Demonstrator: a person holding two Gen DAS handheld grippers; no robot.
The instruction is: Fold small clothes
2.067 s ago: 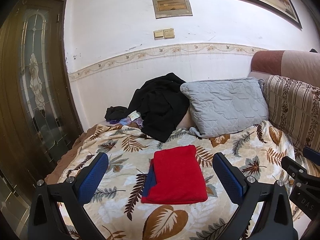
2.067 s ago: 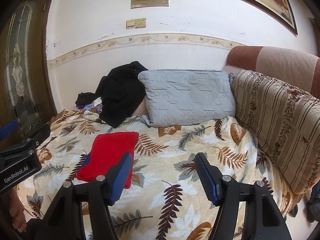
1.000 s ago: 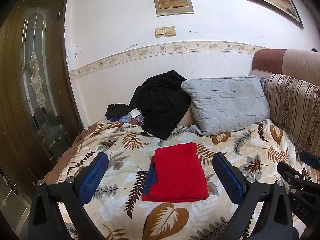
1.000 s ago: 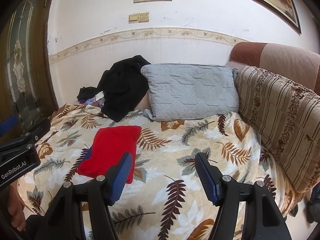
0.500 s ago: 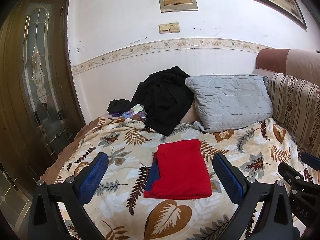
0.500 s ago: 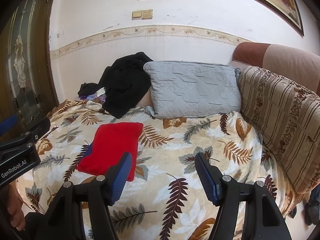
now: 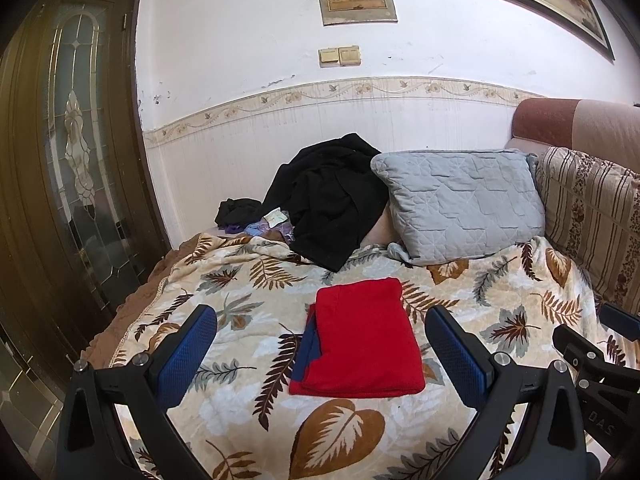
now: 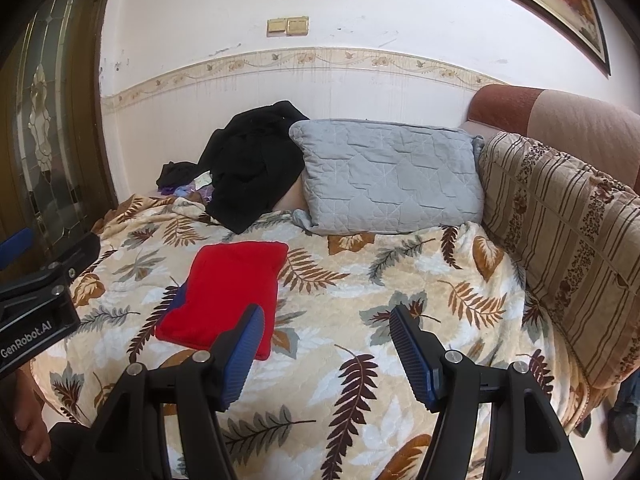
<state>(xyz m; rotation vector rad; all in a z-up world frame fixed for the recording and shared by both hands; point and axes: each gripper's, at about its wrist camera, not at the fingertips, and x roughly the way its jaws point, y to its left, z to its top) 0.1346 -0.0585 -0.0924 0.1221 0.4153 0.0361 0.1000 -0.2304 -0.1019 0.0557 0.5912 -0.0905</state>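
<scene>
A red garment (image 7: 360, 344) lies folded into a neat rectangle on the leaf-patterned blanket (image 7: 512, 304), with a blue layer showing along its left edge. In the right wrist view the red garment (image 8: 228, 288) lies left of centre. My left gripper (image 7: 320, 344) is open and empty, held back above the blanket with the garment between its blue fingers in view. My right gripper (image 8: 326, 342) is open and empty, hovering to the right of the garment, over bare blanket (image 8: 420, 280).
A black garment pile (image 7: 332, 196) and a grey quilted pillow (image 7: 460, 204) lie at the back against the wall. A striped sofa back (image 8: 560, 232) runs along the right. A dark glass-panelled door (image 7: 72, 184) stands at the left. Small dark and purple items (image 7: 248, 216) lie beside the pile.
Both grippers have drawn back and risen a little, so the bed and garment sit lower and slightly farther in view. The garment has not moved. Both grippers stay open.
</scene>
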